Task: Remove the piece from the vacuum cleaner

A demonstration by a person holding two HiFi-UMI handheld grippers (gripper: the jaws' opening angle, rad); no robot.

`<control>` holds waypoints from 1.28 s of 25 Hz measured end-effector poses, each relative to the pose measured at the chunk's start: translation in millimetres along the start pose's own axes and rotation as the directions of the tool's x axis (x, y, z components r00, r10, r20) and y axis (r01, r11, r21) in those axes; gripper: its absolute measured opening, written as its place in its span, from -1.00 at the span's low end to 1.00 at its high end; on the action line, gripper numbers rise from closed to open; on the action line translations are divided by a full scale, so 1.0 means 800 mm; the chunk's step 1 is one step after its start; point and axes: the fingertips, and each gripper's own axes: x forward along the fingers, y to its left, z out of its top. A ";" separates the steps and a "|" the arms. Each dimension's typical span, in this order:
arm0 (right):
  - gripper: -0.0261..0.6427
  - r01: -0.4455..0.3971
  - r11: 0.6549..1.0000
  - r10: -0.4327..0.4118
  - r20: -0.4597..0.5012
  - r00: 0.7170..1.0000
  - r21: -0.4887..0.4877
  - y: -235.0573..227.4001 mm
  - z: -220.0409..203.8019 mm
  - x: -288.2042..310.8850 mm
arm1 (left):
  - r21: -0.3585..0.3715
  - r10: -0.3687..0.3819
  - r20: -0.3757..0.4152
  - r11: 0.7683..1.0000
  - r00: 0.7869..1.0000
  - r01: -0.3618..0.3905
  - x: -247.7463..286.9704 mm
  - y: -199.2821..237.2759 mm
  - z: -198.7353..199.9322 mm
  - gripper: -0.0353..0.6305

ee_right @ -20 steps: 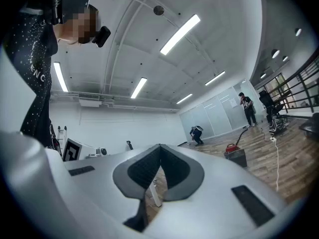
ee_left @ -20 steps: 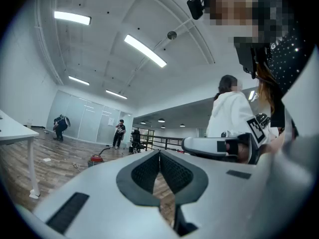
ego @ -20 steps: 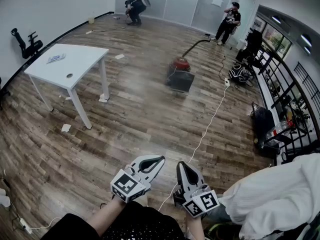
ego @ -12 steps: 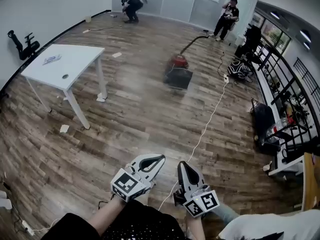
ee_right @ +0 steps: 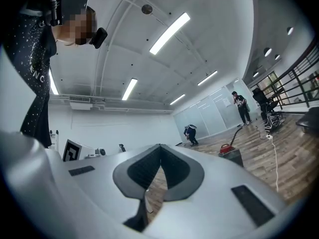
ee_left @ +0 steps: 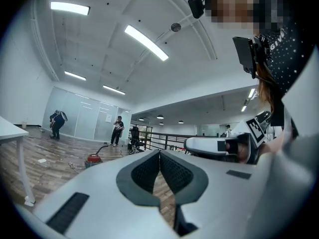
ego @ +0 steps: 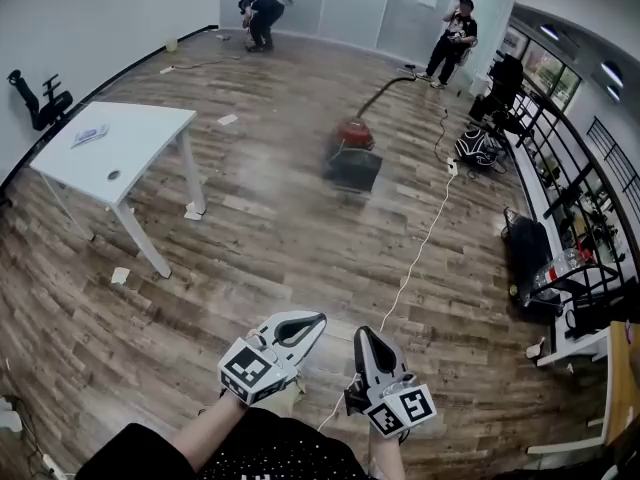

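Note:
A red vacuum cleaner (ego: 355, 134) with a dark hose sits far off on the wood floor, in front of a dark square box (ego: 352, 168); it shows small in the left gripper view (ee_left: 93, 159) and the right gripper view (ee_right: 227, 148). My left gripper (ego: 318, 320) and right gripper (ego: 362, 334) hang side by side near my body at the bottom of the head view, far from the vacuum. Both are shut with nothing between the jaws, left gripper (ee_left: 159, 153) and right gripper (ee_right: 160, 147) tips touching.
A white table (ego: 105, 149) stands at left with paper scraps on the floor around it. A white cable (ego: 420, 243) runs across the floor toward me. Two people stand at the far wall. Black railing, bags and shelves line the right side.
The view has shifted slightly, so the table and vacuum sit a bit farther left and up. A white-sleeved person at the lower right has left the frame. Both grippers stay shut.

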 end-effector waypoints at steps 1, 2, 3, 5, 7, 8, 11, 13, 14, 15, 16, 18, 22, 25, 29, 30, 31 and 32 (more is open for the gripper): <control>-0.89 0.000 1.000 0.000 -0.002 1.000 0.001 -0.011 0.000 0.012 | 0.001 -0.001 -0.002 1.000 1.000 0.001 0.012 0.013 0.000 -0.86; -0.89 0.000 1.000 0.000 -0.006 1.000 0.001 -0.024 0.000 0.024 | 0.000 -0.001 -0.001 1.000 1.000 0.001 0.025 0.026 0.000 -0.86; -0.89 0.000 1.000 0.000 -0.010 1.000 0.002 -0.038 0.001 0.039 | -0.001 -0.002 -0.001 1.000 1.000 0.002 0.039 0.041 0.001 -0.86; -0.89 0.000 1.000 0.000 -0.018 1.000 0.007 -0.066 0.006 0.071 | -0.010 -0.011 -0.009 1.000 1.000 0.011 0.068 0.070 0.002 -0.86; -0.89 -0.005 1.000 0.006 -0.024 1.000 0.008 -0.091 0.013 0.103 | -0.029 -0.020 -0.016 0.999 1.000 0.019 0.096 0.097 0.002 -0.86; -0.89 -0.011 1.000 0.011 -0.025 1.000 0.003 -0.104 0.017 0.119 | -0.037 -0.024 -0.015 0.999 1.000 0.023 0.110 0.110 0.002 -0.86; -0.89 -0.011 1.000 0.010 -0.024 1.000 -0.014 -0.150 0.028 0.165 | -0.044 -0.046 -0.012 0.998 0.999 0.045 0.155 0.146 0.003 -0.86; -0.89 -0.006 1.000 0.006 -0.023 1.000 -0.017 -0.177 0.033 0.193 | -0.045 -0.060 -0.014 0.997 0.998 0.060 0.181 0.170 0.004 -0.86; -0.89 -0.004 1.000 0.004 -0.024 1.000 -0.018 -0.186 0.034 0.205 | -0.048 -0.065 -0.014 0.997 0.998 0.064 0.191 0.180 0.005 -0.86; -0.89 -0.002 1.000 0.002 -0.024 1.000 -0.021 -0.194 0.036 0.214 | -0.050 -0.070 -0.012 0.996 0.997 0.069 0.200 0.189 0.006 -0.86; -0.89 0.000 1.000 -0.001 -0.024 1.000 -0.025 -0.202 0.037 0.222 | -0.049 -0.075 -0.009 0.996 0.997 0.074 0.209 0.197 0.007 -0.86; -0.89 0.005 1.000 -0.006 -0.022 1.000 -0.030 -0.216 0.039 0.237 | -0.041 -0.083 -0.006 0.996 0.997 0.082 0.225 0.213 0.009 -0.86; -0.89 0.017 1.000 -0.017 -0.034 0.999 -0.016 -0.237 0.039 0.260 | -0.047 -0.084 -0.009 0.995 0.996 0.083 0.247 0.240 0.010 -0.86; -0.89 0.017 1.000 -0.017 -0.052 0.999 -0.006 -0.254 0.038 0.276 | -0.066 -0.069 -0.025 0.996 0.997 0.067 0.261 0.260 0.003 -0.86; -0.89 0.020 1.000 -0.019 -0.049 0.999 0.016 -0.285 0.043 0.306 | -0.072 -0.060 -0.043 0.996 0.997 0.057 0.288 0.288 0.005 -0.86; -0.89 0.019 1.000 -0.018 -0.048 0.999 0.019 -0.295 0.044 0.314 | -0.072 -0.056 -0.045 0.996 0.997 0.053 0.297 0.298 0.005 -0.86; -0.89 0.017 1.000 -0.016 -0.048 0.999 0.019 -0.305 0.045 0.322 | -0.074 -0.050 -0.046 0.996 0.998 0.046 0.307 0.308 0.004 -0.86; -0.89 0.017 1.000 -0.016 -0.049 0.999 0.017 -0.316 0.046 0.331 | -0.076 -0.042 -0.046 0.996 0.998 0.039 0.318 0.318 0.003 -0.86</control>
